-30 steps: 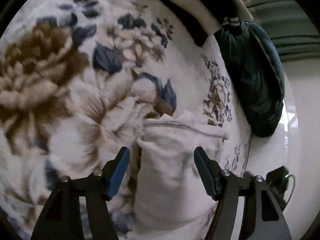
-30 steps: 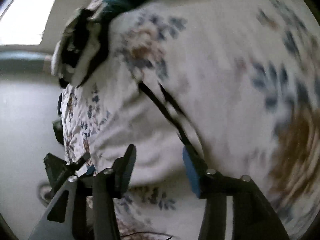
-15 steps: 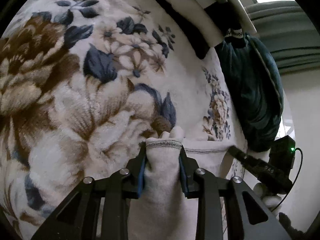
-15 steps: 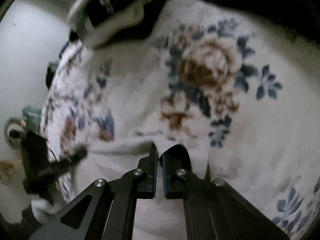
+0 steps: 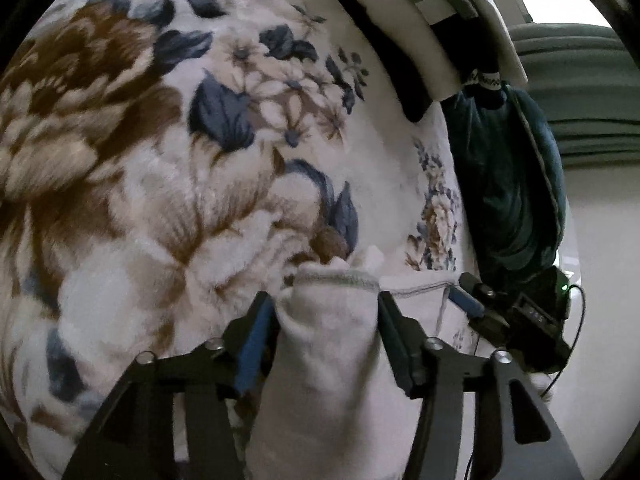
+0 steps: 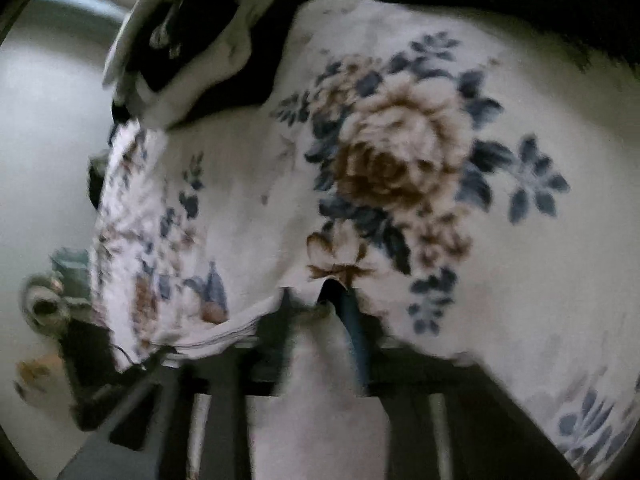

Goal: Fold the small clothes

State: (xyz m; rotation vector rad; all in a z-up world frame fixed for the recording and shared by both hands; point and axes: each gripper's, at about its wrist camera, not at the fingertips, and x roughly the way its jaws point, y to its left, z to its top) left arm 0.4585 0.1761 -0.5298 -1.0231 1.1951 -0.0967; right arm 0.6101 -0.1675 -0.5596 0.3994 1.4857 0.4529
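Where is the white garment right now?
In the left wrist view the white garment lies low in the middle on the floral blanket, its hemmed edge between the left tool's fingers, with the right tool at its right corner.

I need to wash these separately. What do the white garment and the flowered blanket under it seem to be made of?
White garment: probably soft cotton-like knit, matte, with a stitched hem. Flowered blanket: likely plush fleece; its printed surface looks fuzzy.

Dim, soft daylight enters from a bright window at the upper edge of both fisheye views, blown out to white. Black corners ring each curved frame. The right wrist view is smeared by motion blur; the left stays mostly sharp.
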